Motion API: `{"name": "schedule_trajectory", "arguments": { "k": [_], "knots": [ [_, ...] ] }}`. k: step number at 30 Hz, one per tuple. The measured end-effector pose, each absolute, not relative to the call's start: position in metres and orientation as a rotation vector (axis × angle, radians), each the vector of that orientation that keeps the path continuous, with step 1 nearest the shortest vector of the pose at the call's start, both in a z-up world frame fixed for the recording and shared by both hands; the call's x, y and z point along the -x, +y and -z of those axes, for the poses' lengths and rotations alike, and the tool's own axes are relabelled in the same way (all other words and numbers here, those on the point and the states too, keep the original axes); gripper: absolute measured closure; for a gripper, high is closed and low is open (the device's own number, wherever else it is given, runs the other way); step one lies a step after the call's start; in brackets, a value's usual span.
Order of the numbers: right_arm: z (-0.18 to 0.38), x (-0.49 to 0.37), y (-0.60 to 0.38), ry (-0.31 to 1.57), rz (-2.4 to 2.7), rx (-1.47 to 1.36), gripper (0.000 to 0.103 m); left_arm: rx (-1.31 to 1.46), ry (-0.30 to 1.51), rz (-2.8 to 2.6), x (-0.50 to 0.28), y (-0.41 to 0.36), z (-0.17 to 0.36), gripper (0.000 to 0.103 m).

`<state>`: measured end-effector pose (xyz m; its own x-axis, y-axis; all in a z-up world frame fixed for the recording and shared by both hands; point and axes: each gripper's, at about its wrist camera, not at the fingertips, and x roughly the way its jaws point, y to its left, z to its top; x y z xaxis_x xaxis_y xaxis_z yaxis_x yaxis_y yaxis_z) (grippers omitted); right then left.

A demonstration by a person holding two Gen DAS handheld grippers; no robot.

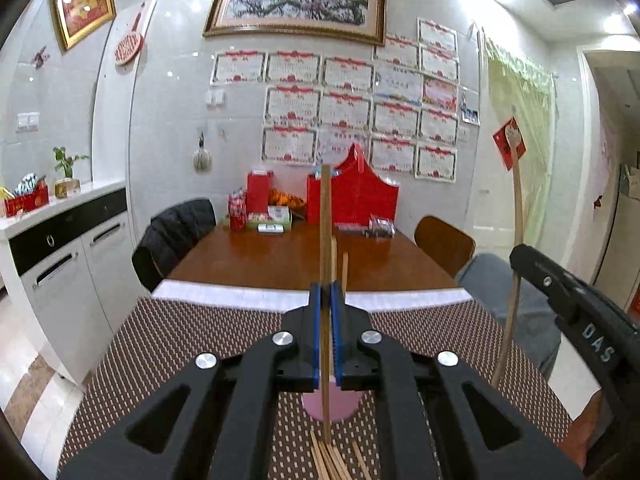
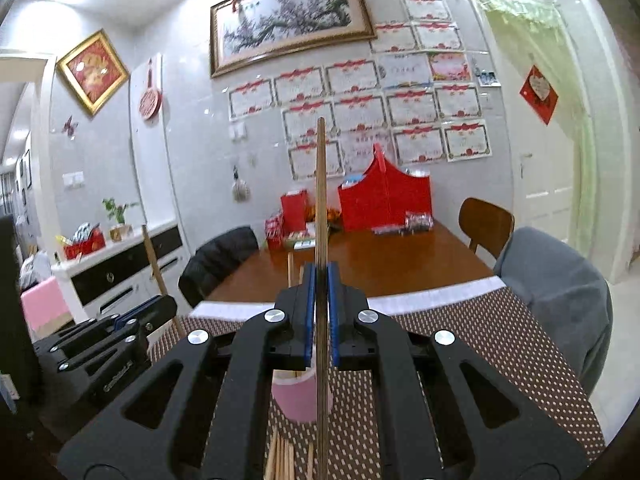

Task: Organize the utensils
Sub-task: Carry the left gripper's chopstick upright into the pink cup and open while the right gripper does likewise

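Left gripper (image 1: 325,292) clamped on a chopstick (image 1: 325,216), right gripper (image 2: 321,276) clamped on a darker chopstick (image 2: 320,184); each pinched partway along, probably so the lower end hangs free to drop into the pink cup (image 2: 300,400). Both held above the cup, which stands on the dotted mat (image 1: 180,344) with a few sticks already inside. Long axes near upright, top ends toward the ceiling, bottom ends down beside the cup. More loose chopsticks (image 1: 332,460) flat on the mat, just nearer than the cup.
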<state>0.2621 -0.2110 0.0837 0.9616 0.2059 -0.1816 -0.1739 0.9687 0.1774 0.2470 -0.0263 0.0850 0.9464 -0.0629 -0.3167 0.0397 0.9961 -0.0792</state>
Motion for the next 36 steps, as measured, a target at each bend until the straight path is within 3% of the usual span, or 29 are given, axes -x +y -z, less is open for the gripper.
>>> {"name": "schedule_trajectory", "arguments": {
  "k": [13,21,36],
  "knots": [
    [-0.098,-0.324,-0.193,0.115,-0.196,-0.199,0.097,0.078,0.225,0.030,-0.296,-0.031,-0.121,0.097],
    [-0.077,-0.366,-0.188,0.123,-0.205,-0.230,0.097,0.077,0.312,0.029,-0.344,-0.025,-0.091,0.097],
    [-0.026,-0.413,-0.175,0.350,-0.253,-0.185,0.096,0.029,0.452,0.002,-0.384,-0.012,-0.030,0.095]
  ]
}}
